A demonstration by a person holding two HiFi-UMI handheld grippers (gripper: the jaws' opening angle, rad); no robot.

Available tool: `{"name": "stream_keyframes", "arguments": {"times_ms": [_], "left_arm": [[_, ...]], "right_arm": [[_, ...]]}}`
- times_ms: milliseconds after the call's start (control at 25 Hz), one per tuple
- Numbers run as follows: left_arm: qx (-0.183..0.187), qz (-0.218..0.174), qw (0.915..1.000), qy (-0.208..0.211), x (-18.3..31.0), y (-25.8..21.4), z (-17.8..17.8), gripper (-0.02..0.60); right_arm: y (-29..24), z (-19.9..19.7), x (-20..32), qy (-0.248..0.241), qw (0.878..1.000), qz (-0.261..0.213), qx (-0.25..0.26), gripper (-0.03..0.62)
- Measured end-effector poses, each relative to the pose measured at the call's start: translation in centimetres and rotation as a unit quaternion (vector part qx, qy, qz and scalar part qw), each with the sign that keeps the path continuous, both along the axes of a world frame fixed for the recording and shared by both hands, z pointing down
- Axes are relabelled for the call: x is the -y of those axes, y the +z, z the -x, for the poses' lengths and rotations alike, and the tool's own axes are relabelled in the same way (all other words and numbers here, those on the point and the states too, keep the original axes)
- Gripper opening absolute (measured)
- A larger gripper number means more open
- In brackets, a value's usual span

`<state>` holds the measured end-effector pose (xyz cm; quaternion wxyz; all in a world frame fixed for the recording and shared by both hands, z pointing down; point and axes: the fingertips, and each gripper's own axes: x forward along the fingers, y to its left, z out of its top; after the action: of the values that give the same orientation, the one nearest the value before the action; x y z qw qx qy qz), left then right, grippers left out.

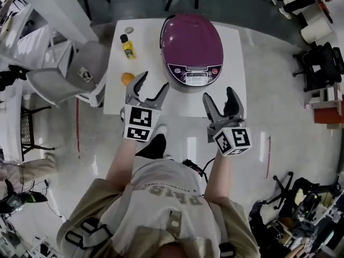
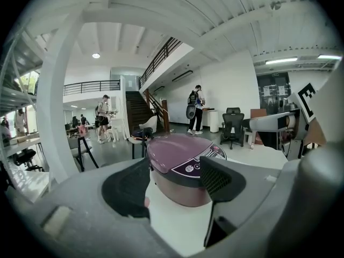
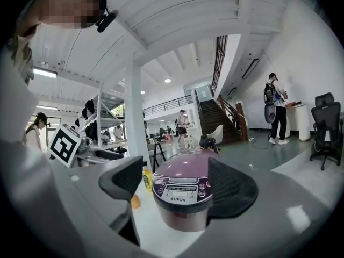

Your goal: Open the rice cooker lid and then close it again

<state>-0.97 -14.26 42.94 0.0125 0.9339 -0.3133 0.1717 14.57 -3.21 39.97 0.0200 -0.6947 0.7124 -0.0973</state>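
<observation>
Nearest the person, both tools hang over the front edge of the counter. The left hand-held gripper is released with nothing between its jaws, and so is the right hand-held gripper. Neither touches anything yet.

The orange lies just beside the left one. A careless sideways sweep would likely send it rolling off the edge.

Beyond them the rice cooker sits mid-counter with its lid down. A jaw reaching for the lid release could land on the control panel and press a button instead. A hard push might also slide the whole cooker back.

Farther left stands a yellow bottle, easily tipped if the cooker shifts that way.
</observation>
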Motion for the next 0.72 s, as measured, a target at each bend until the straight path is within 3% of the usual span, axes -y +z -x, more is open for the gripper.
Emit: {"name": "stream_keyframes", "arguments": {"times_ms": [720], "left_arm": [[0.011,0.011,0.9965,0.082,7.3,1.0,-4.1,0.324]], "right_arm": [[0.5,-1.1,6.8,0.003,1.0,0.012,-0.01,0.364]]}}
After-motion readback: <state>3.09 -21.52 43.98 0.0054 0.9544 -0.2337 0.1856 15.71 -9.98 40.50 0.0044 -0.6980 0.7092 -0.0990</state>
